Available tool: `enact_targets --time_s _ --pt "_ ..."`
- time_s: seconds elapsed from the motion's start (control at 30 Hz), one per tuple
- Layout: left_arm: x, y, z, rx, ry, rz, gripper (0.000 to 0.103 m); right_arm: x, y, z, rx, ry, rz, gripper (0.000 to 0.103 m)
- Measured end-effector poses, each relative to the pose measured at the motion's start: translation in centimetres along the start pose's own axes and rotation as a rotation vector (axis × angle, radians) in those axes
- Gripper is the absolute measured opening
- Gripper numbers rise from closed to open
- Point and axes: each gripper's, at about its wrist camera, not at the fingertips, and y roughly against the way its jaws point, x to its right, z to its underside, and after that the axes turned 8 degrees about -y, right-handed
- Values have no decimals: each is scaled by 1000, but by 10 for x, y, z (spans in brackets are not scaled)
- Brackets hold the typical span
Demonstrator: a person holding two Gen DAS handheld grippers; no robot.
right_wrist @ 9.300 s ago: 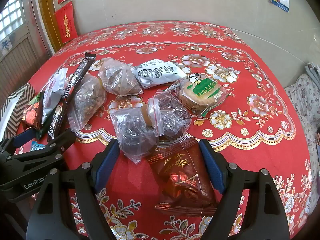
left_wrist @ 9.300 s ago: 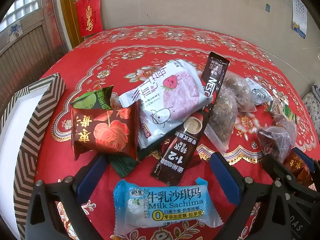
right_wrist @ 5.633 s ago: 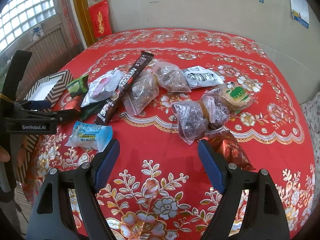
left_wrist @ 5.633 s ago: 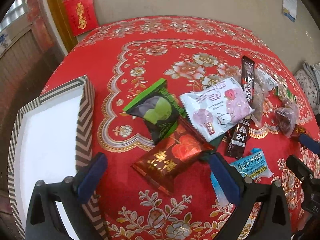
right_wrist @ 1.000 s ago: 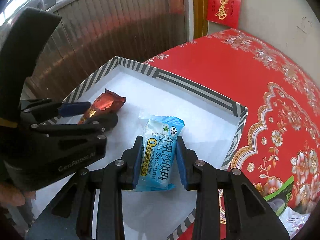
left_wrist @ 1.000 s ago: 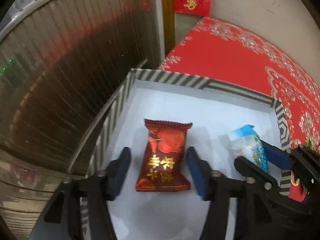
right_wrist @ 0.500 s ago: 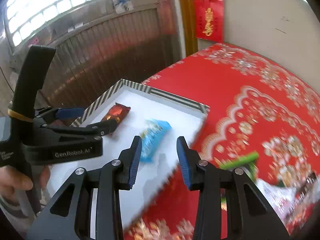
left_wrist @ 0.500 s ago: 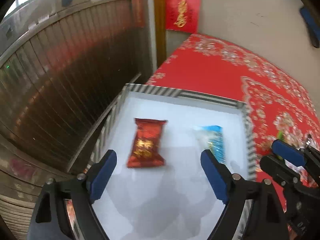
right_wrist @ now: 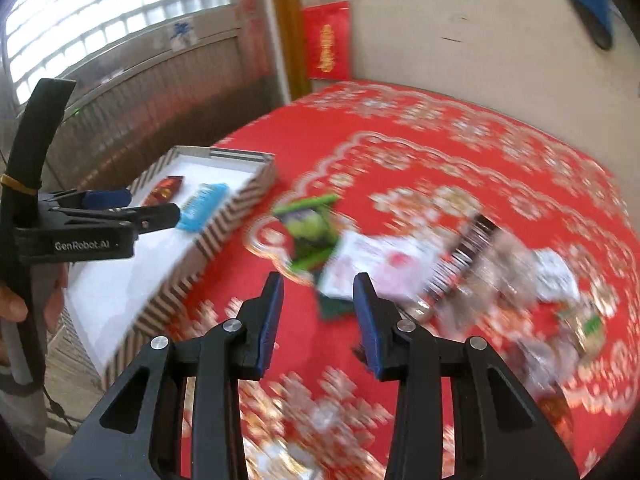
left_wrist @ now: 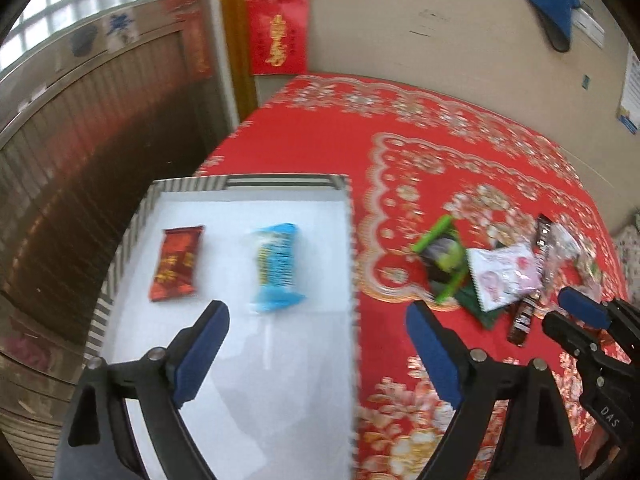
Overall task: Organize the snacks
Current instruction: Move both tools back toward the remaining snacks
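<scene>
Snacks are split between your box [left_wrist: 248, 182] and the bench [left_wrist: 440, 128]. The box, white inside with a striped rim, sits at the bench's left edge, and it holds two packets lying flat and apart on its floor: a red packet [left_wrist: 176, 264] toward the left wall and a blue packet [left_wrist: 276, 268] beside it, nearer the middle. Neither touches the other or the walls. From your right wrist view the same pair shows in the box [right_wrist: 240, 216], the red packet [right_wrist: 164, 190] farther off and the blue packet [right_wrist: 204, 206] closer to the striped side.

The rest of the snacks lie loose on the red cloth, well apart from the box. A green packet [left_wrist: 442, 258] is the nearest of them to the box, with a white-and-pink packet [left_wrist: 504, 274] just beside it and overlapping a dark green wrapper beneath. A dark stick sachet [left_wrist: 532, 280] lies against the far side of the pink one, and clear bags [left_wrist: 568, 252] sit beyond; motion blur hides what is in them.

Your left gripper [left_wrist: 316, 344] hangs over the near part of the box, jaws spread wide and holding nothing. Your right gripper [right_wrist: 318, 316] is over the bench, near the green packet [right_wrist: 312, 232] and the pink one [right_wrist: 380, 264]; its jaws stand partly apart with nothing between them.
</scene>
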Motion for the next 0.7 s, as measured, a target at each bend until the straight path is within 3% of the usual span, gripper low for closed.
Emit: enact_targets --time_s 0.3,0.47,0.57,0.7 --pt "51 -5 -10 -21 -45 47 91 65 23 28 1 -98 80 36" --pt "76 -13 -18 -47 -53 86 91 85 28 37 -2 -147 68 36" --pt "85 -17 -25 -44 -57 49 91 90 32 37 8 -157 62 36" --pt "82 -33 -35 -80 16 60 91 86 29 30 0 -150 10 36"
